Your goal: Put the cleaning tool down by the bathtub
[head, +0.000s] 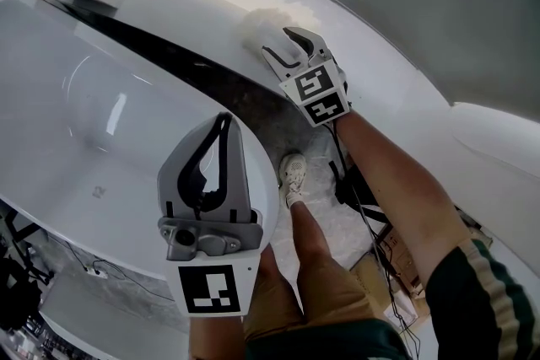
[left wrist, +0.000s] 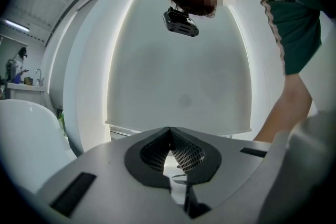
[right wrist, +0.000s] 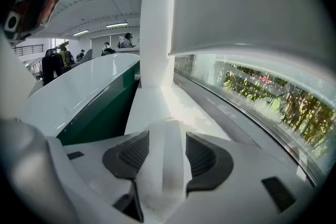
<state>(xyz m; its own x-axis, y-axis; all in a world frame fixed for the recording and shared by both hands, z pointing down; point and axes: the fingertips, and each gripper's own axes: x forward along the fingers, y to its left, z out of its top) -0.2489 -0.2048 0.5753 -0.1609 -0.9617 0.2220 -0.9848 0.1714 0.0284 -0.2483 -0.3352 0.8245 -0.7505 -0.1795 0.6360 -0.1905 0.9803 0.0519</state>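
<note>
Right gripper (right wrist: pixel 168 136): fingers stand wide; the white tool (right wrist: pixel 165 176) lies between them on the ledge (right wrist: pixel 157 107) beside the tub (right wrist: pixel 79 86). Left gripper (left wrist: pixel 169 131): fingers closed, empty.

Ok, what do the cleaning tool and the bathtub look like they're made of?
The cleaning tool is a white block with a soft, matte, slightly grainy surface, so probably foam or sponge, though the blur leaves that open. The bathtub has a smooth, glossy white shell with bright reflections, so likely acrylic or enamel.
</note>
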